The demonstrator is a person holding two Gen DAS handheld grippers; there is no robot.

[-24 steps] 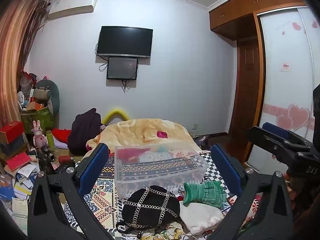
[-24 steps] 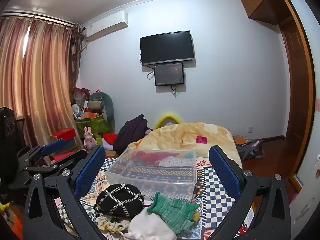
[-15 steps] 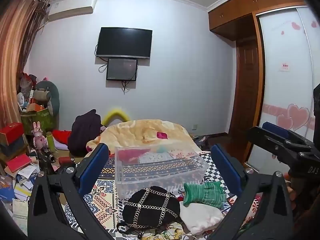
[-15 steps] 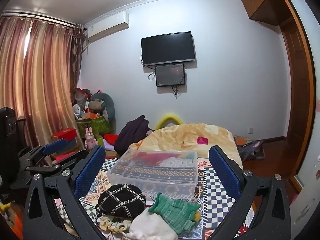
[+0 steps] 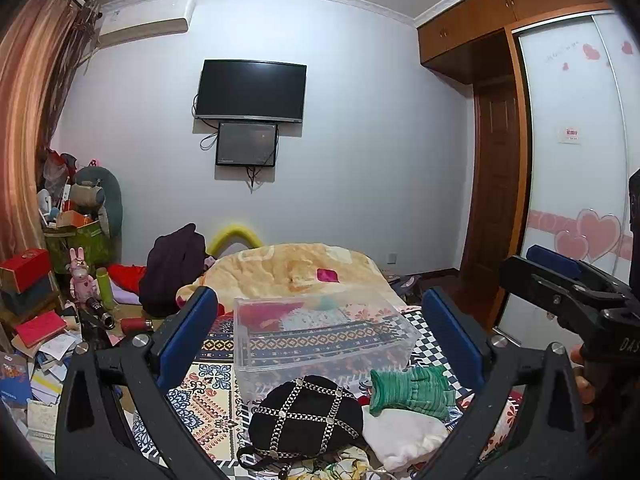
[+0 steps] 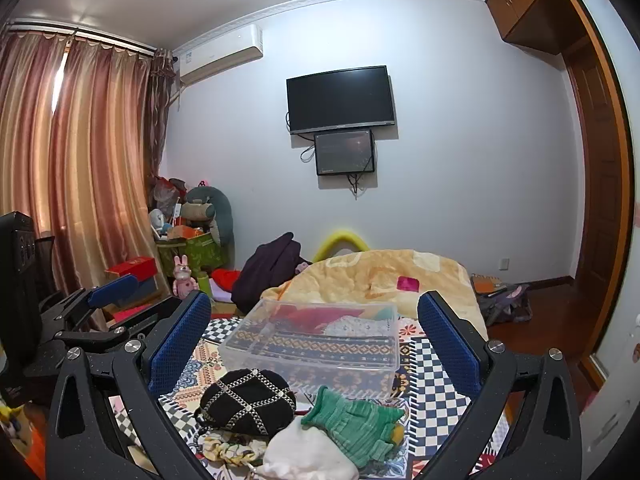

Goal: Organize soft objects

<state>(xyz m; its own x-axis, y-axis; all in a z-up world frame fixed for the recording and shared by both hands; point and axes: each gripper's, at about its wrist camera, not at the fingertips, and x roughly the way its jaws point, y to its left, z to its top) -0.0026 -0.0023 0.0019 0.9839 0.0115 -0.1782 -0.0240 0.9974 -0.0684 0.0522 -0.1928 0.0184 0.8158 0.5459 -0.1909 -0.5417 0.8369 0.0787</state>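
Note:
A black hat with silver chain lattice (image 5: 306,418) (image 6: 248,400), a green knitted piece (image 5: 412,388) (image 6: 356,426) and a white soft item (image 5: 404,438) (image 6: 308,456) lie on the patterned bed cover, in front of a clear plastic bin (image 5: 320,336) (image 6: 316,340) that holds some fabric. My left gripper (image 5: 320,336) is open and empty, held above and behind the pile. My right gripper (image 6: 314,340) is open and empty, also short of the pile. Each gripper shows at the edge of the other's view: the right gripper (image 5: 560,276), the left gripper (image 6: 108,292).
A yellow blanket (image 5: 296,272) lies behind the bin. A dark garment (image 5: 172,268) sits at the bed's far left. Boxes, books and toys clutter the floor at the left (image 5: 36,320). A wardrobe (image 5: 576,184) and wooden door (image 5: 496,184) stand at the right.
Both views have shifted only slightly; the grippers stay open and the soft items have not moved.

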